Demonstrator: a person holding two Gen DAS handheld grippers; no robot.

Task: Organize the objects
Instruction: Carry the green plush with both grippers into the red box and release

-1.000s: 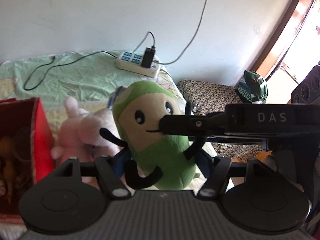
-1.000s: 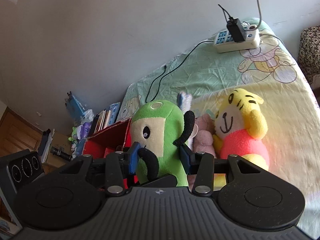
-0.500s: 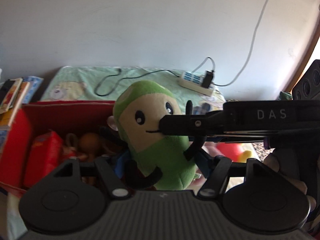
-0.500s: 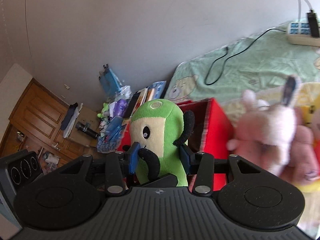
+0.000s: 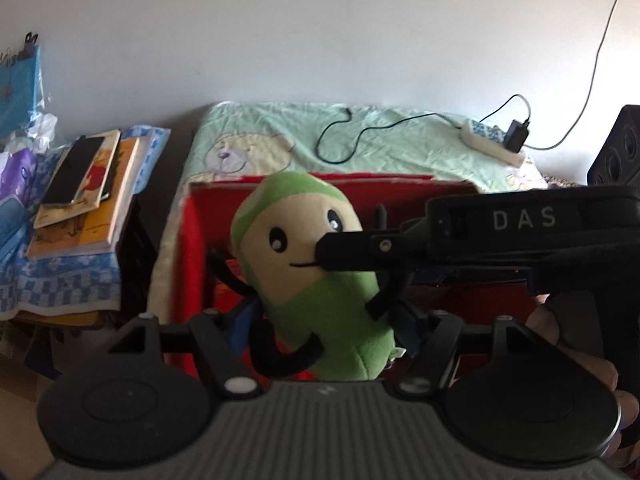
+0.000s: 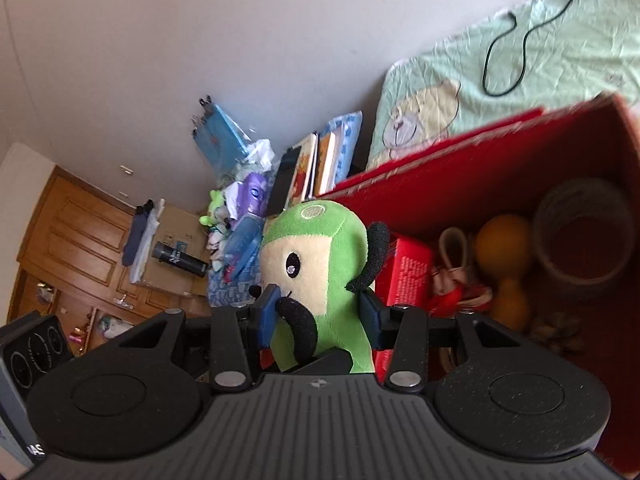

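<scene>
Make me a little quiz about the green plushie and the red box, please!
1. True or false: both grippers are shut on the green plushie.
2. Which of these lies inside the red box? A) a black phone B) a power strip C) an orange gourd-shaped toy
3. Fill in: the black phone rests on a stack of ____.

Key:
1. True. The left gripper and the right gripper each squeeze its body.
2. C, the orange gourd-shaped toy, beside a brown round container.
3. Books, left of the box.
</scene>
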